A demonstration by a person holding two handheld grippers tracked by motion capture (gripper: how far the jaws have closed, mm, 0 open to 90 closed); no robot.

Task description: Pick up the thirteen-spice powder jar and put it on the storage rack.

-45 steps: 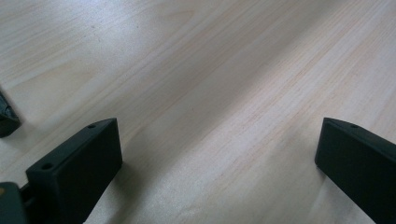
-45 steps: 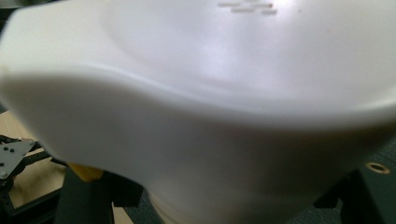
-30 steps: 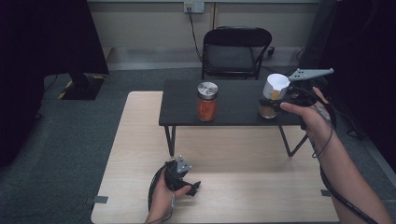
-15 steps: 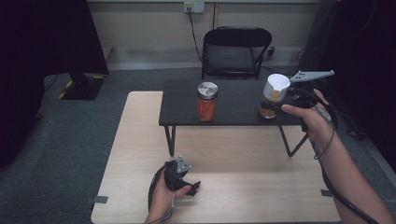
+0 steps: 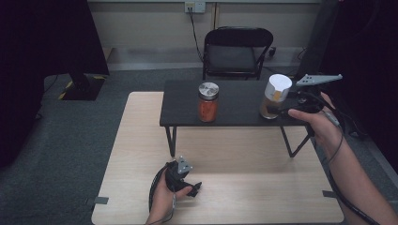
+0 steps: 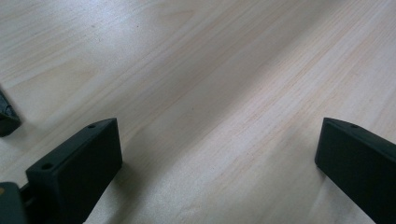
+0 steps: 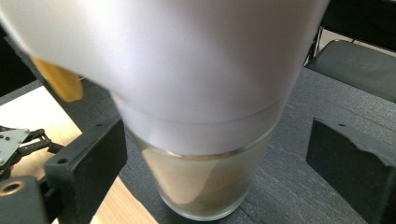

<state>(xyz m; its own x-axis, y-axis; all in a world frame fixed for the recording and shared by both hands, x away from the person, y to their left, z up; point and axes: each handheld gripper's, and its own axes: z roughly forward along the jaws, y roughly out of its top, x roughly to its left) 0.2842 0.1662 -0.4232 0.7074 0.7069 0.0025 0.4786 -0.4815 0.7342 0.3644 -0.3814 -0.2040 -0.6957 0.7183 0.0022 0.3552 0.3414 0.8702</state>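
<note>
the right gripper (image 5: 280, 108) stands at the right end of the low black table (image 5: 234, 101), its jaws spread to either side of a white-lidded jar (image 5: 274, 96). in the right gripper view the two black jaws sit apart from the glass, a gap showing on the right side and the left jaw just beside the wall, so nothing is pinched: the jaws have just been opening and the jar (image 7: 205, 116) stands released between them. the jar rests upright on the dark top, its long axis vertical, brownish contents low in the glass and a wide white lid above with an orange patch on it.

the left gripper (image 5: 184, 177) lies low over the pale wooden table (image 5: 225, 187), well apart from both jars, its jaws wide and unclenched with bare wood (image 6: 210, 93) between them.

a second jar, the red-filled jar (image 5: 208, 102) with a metal lid, stands upright near the middle of the black table, to the left of the white-lidded one.

the relation that matters: the white-lidded jar lies straight ahead of the right gripper, inside its mouth, so the right hand (image 5: 319, 124) is far the nearer. any pull back likely must run straight along the jaws, or a pad could catch the glass and tip it.
</note>
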